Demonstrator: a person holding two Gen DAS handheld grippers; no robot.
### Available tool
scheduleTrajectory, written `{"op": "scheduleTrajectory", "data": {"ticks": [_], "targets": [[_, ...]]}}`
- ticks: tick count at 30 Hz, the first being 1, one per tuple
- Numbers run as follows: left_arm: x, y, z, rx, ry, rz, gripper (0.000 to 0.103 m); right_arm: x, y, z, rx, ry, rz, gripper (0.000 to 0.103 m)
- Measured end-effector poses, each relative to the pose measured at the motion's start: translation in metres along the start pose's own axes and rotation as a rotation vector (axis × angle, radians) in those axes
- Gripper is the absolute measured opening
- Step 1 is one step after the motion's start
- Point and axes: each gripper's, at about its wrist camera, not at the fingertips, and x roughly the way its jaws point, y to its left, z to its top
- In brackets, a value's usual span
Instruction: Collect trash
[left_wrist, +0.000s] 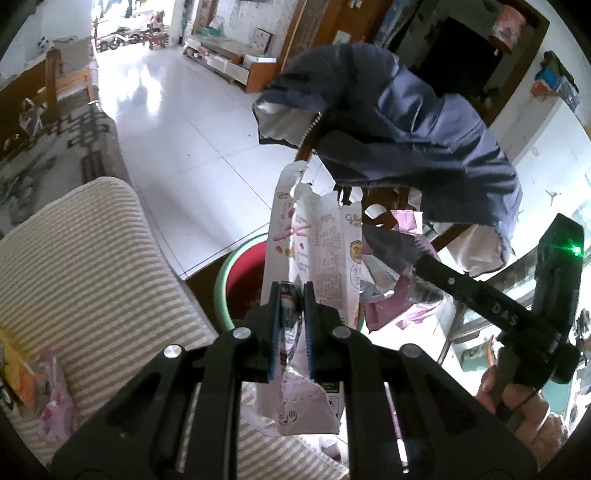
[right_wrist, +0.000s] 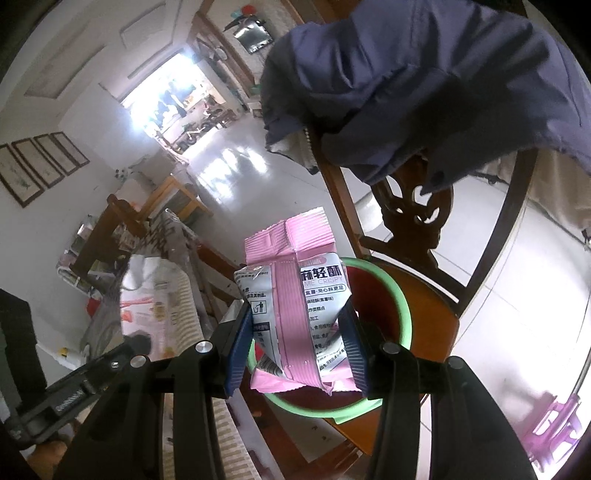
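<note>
My left gripper (left_wrist: 291, 291) is shut on a white snack wrapper (left_wrist: 314, 243) with pink print, held upright over a red basin with a green rim (left_wrist: 225, 269). My right gripper (right_wrist: 299, 325) is shut on a pink and white snack bag (right_wrist: 295, 295), held above the same basin (right_wrist: 399, 295), which sits on a wooden chair seat (right_wrist: 436, 314). In the left wrist view the right gripper (left_wrist: 424, 266) comes in from the right with the pink bag (left_wrist: 391, 280) next to the white wrapper.
A blue jacket (left_wrist: 406, 122) hangs over the chair back (right_wrist: 406, 206) beyond the basin. A striped cushion (left_wrist: 85, 266) lies at the left with small wrappers (left_wrist: 55, 410) on it. White tiled floor (left_wrist: 177, 122) stretches beyond.
</note>
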Motion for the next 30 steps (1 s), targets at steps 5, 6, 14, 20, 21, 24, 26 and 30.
{"op": "scheduleTrajectory", "data": {"ticks": [5, 6, 14, 20, 21, 24, 26, 30], "targets": [[0.006, 0.004, 0.004, -0.012, -0.025, 0.024, 0.055, 0.004, -0.006, -0.002, 0.048, -0.004, 0.023, 0.082], [0.005, 0.006, 0.004, -0.011, -0.028, 0.031, 0.055, 0.004, -0.007, -0.003, 0.056, -0.006, 0.027, 0.082], [-0.013, 0.023, -0.001, -0.02, -0.047, 0.064, 0.06, 0.006, 0.003, -0.004, 0.061, 0.002, 0.031, 0.082], [-0.036, 0.042, -0.015, -0.035, -0.07, 0.081, 0.063, 0.015, 0.025, -0.012, 0.031, 0.024, 0.033, 0.082], [-0.041, 0.047, -0.019, -0.041, -0.074, 0.086, 0.063, 0.017, 0.031, -0.014, 0.021, 0.028, 0.034, 0.082], [-0.057, 0.07, -0.031, -0.077, -0.086, 0.107, 0.064, 0.021, 0.053, -0.023, -0.018, 0.041, 0.04, 0.082], [-0.069, 0.089, -0.039, -0.108, -0.097, 0.129, 0.065, 0.025, 0.071, -0.03, -0.045, 0.053, 0.049, 0.082], [-0.099, 0.14, -0.06, -0.203, -0.128, 0.186, 0.065, 0.033, 0.104, -0.045, -0.093, 0.072, 0.061, 0.082]]}}
